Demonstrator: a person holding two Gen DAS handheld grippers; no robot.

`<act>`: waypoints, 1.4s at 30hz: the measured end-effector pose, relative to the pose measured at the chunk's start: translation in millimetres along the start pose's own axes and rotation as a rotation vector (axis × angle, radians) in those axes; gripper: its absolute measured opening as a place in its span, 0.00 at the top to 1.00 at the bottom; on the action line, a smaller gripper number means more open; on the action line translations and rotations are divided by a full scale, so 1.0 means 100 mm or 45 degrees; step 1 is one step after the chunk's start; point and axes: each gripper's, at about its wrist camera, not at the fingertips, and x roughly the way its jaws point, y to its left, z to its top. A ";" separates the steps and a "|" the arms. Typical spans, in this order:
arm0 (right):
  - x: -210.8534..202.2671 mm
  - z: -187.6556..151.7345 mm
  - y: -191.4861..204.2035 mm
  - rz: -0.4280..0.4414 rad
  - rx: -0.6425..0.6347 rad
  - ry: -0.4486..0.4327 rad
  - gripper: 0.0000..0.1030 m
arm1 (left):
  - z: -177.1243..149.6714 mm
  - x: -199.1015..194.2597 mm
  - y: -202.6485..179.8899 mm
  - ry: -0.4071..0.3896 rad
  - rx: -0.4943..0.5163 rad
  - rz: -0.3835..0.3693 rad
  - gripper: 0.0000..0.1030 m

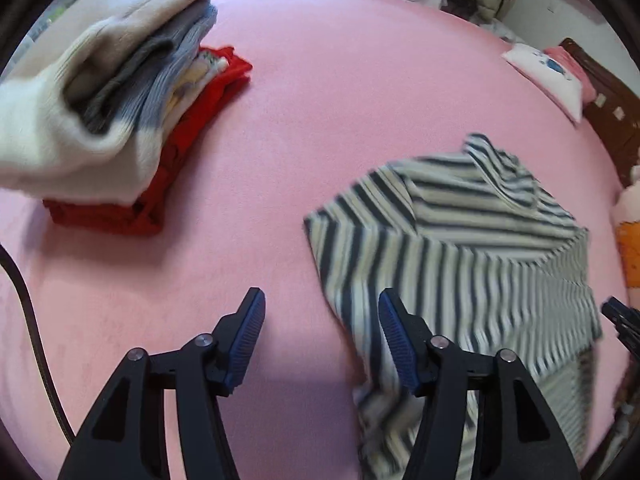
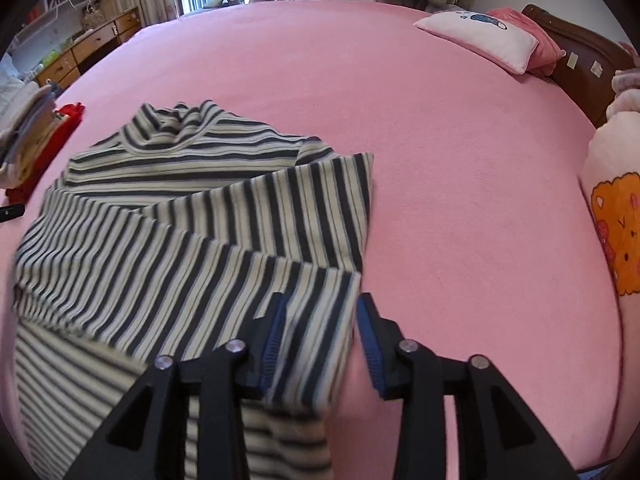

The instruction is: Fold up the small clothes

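A striped cream-and-navy turtleneck top (image 2: pixel 192 232) lies on the pink bed, both sleeves folded across its body. It also shows in the left wrist view (image 1: pixel 472 248). My left gripper (image 1: pixel 322 312) is open and empty, its right finger over the top's left edge. My right gripper (image 2: pixel 322 320) is open, with the folded sleeve's cuff lying between its fingers, not pinched. The right gripper's tip (image 1: pixel 624 320) shows at the right edge of the left wrist view.
A stack of folded clothes (image 1: pixel 100 120), cream on top and red at the bottom, sits on the bed (image 1: pixel 340 100) to the left. A pink pillow (image 2: pixel 484 38) and wooden headboard (image 2: pixel 580 64) are at the far right. A plush toy (image 2: pixel 616 232) lies at the right edge.
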 end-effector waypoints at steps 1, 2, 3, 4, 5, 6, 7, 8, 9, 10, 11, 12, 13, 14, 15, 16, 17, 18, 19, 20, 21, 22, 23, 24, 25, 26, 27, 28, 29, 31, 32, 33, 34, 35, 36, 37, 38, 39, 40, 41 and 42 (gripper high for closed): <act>-0.03 -0.03 -0.01 0.009 -0.001 0.003 0.61 | -0.06 -0.01 0.02 0.025 0.002 -0.025 0.44; -0.07 -0.08 -0.02 0.021 -0.001 0.008 0.61 | -0.14 0.00 0.04 0.066 0.008 -0.062 0.44; -0.10 -0.12 -0.03 0.024 0.002 0.013 0.61 | -0.20 0.02 0.04 0.094 0.014 -0.090 0.44; -0.13 -0.16 -0.04 0.030 0.006 0.023 0.61 | -0.28 0.06 0.04 0.121 0.025 -0.117 0.44; -0.15 -0.20 -0.06 0.045 0.012 0.031 0.61 | -0.35 0.10 0.03 0.141 0.044 -0.130 0.45; -0.16 -0.24 -0.08 0.058 0.019 0.037 0.61 | -0.44 0.11 0.00 0.147 0.056 -0.141 0.50; -0.17 -0.28 -0.11 0.070 0.027 0.049 0.61 | -0.47 0.15 0.00 0.152 0.061 -0.158 0.52; -0.16 -0.32 -0.13 0.080 0.033 0.057 0.61 | -0.50 0.17 0.01 0.154 0.054 -0.187 0.55; -0.15 -0.35 -0.14 0.089 0.039 0.068 0.61 | -0.51 0.20 0.02 0.149 0.040 -0.213 0.56; -0.14 -0.39 -0.16 0.097 0.046 0.081 0.61 | -0.51 0.22 0.03 0.142 0.030 -0.228 0.58; -0.12 -0.41 -0.17 0.114 0.057 0.096 0.61 | -0.54 0.22 0.01 0.139 0.024 -0.248 0.62; -0.09 -0.43 -0.18 0.128 0.065 0.107 0.61 | -0.55 0.23 0.00 0.137 0.021 -0.267 0.69; -0.07 -0.44 -0.18 0.137 0.073 0.117 0.61 | -0.55 0.24 -0.01 0.136 0.021 -0.281 0.72; -0.03 -0.45 -0.18 0.151 0.082 0.123 0.61 | -0.54 0.25 -0.02 0.136 0.023 -0.292 0.76; -0.02 -0.46 -0.17 0.162 0.088 0.125 0.61 | -0.54 0.25 -0.04 0.133 0.029 -0.293 0.78; 0.00 -0.46 -0.17 0.170 0.093 0.126 0.61 | -0.55 0.24 -0.05 0.131 0.034 -0.293 0.80; 0.02 -0.47 -0.16 0.179 0.097 0.124 0.61 | -0.56 0.23 -0.05 0.129 0.035 -0.294 0.84; 0.05 -0.47 -0.16 0.185 0.098 0.123 0.61 | -0.56 0.22 -0.05 0.127 0.034 -0.284 0.87; 0.07 -0.47 -0.15 0.192 0.097 0.126 0.65 | -0.58 0.21 -0.06 0.126 0.031 -0.282 0.90; 0.09 -0.48 -0.14 0.203 0.095 0.122 0.76 | -0.60 0.18 -0.06 0.118 0.033 -0.272 0.91; 0.11 -0.48 -0.13 0.203 0.090 0.126 0.80 | -0.59 0.18 -0.10 0.114 0.037 -0.258 0.93; 0.12 -0.47 -0.11 0.193 0.083 0.131 0.80 | -0.60 0.16 -0.12 0.108 0.036 -0.242 0.94; 0.13 -0.47 -0.10 0.186 0.078 0.126 0.81 | -0.62 0.14 -0.12 0.103 0.026 -0.226 0.95; 0.12 -0.48 -0.10 0.181 0.075 0.117 0.82 | -0.65 0.12 -0.11 0.102 0.002 -0.207 0.97; 0.10 -0.48 -0.10 0.175 0.072 0.105 0.84 | -0.68 0.09 -0.10 0.099 -0.024 -0.197 0.97; 0.08 -0.48 -0.10 0.167 0.070 0.098 0.84 | -0.72 0.06 -0.07 0.098 -0.058 -0.171 0.98; 0.05 -0.49 -0.10 0.158 0.070 0.086 0.85 | -0.75 0.06 -0.04 0.110 -0.094 -0.142 1.00; 0.02 -0.49 -0.10 0.146 0.073 0.071 0.85 | -0.80 0.05 0.01 0.119 -0.145 -0.114 1.00; -0.01 -0.49 -0.11 0.132 0.075 0.062 0.85 | -0.85 0.05 0.06 0.125 -0.186 -0.088 1.00; -0.04 -0.51 -0.11 0.116 0.075 0.051 0.85 | -0.99 0.08 0.17 0.159 -0.271 -0.040 1.00; -0.02 -0.52 -0.11 0.096 0.070 0.069 0.85 | -1.05 0.10 0.21 0.174 -0.303 -0.031 1.00; 0.00 -0.54 -0.11 0.096 0.066 0.083 0.85 | -1.10 0.10 0.23 0.184 -0.323 -0.031 1.00; 0.02 -0.56 -0.10 0.096 0.056 0.093 0.85 | -1.12 0.09 0.23 0.178 -0.327 -0.034 1.00; 0.04 -0.57 -0.08 0.091 0.041 0.099 0.85 | -1.12 0.06 0.22 0.159 -0.319 -0.028 1.00; 0.04 -0.57 -0.06 0.092 0.030 0.100 0.85 | -1.10 0.03 0.20 0.136 -0.295 -0.009 1.00; 0.03 -0.57 -0.06 0.095 0.025 0.097 0.85 | -1.07 0.00 0.17 0.116 -0.262 0.002 0.98; 0.02 -0.57 -0.06 0.096 0.024 0.092 0.85 | -1.03 -0.03 0.12 0.091 -0.213 0.015 0.95; 0.01 -0.56 -0.06 0.099 0.027 0.089 0.85 | -0.98 -0.05 0.07 0.068 -0.155 0.026 0.94; 0.00 -0.56 -0.07 0.104 0.031 0.087 0.85 | -0.95 -0.06 0.02 0.052 -0.098 0.032 0.93; 0.00 -0.56 -0.07 0.104 0.034 0.087 0.85 | -0.92 -0.06 -0.03 0.043 -0.042 0.034 0.92; 0.00 -0.56 -0.08 0.107 0.037 0.087 0.85 | -0.90 -0.04 -0.09 0.038 0.025 0.053 0.92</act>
